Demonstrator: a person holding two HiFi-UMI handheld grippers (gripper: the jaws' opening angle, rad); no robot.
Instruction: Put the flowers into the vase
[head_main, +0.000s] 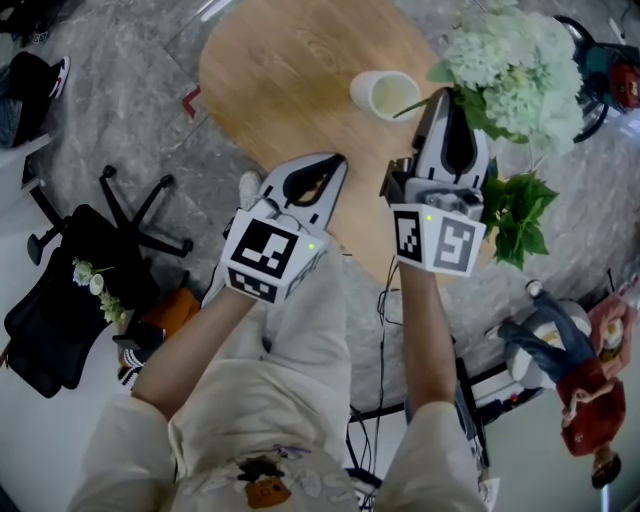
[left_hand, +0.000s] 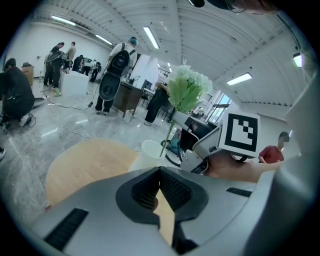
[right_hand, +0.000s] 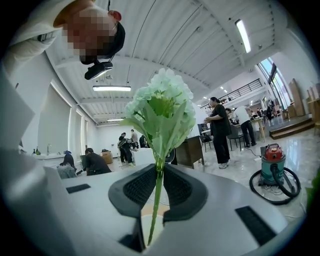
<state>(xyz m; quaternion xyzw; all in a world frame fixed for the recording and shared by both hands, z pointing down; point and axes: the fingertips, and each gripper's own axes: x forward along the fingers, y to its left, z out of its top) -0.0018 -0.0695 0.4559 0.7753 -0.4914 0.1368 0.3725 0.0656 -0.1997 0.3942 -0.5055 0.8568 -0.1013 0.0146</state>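
A white vase (head_main: 385, 95) stands on the round wooden table (head_main: 280, 70), toward its right side. My right gripper (head_main: 443, 100) hovers just right of the vase, shut on the thin green stem (right_hand: 158, 185) of a pale green-white flower head (head_main: 515, 65). In the right gripper view the bloom (right_hand: 162, 107) rises straight above the pads. The stem's lower end (head_main: 408, 107) reaches toward the vase rim. My left gripper (head_main: 337, 160) is near the table's front edge, shut with nothing in it. Its own view shows the vase (left_hand: 147, 152), the flower (left_hand: 187, 90) and the right gripper's marker cube (left_hand: 242, 132).
A leafy green sprig (head_main: 515, 215) hangs at the table's right edge beside my right hand. A black office chair (head_main: 80, 270) stands on the floor at the left. A vacuum cleaner (right_hand: 272, 167) and several people (left_hand: 117, 75) are farther off in the room.
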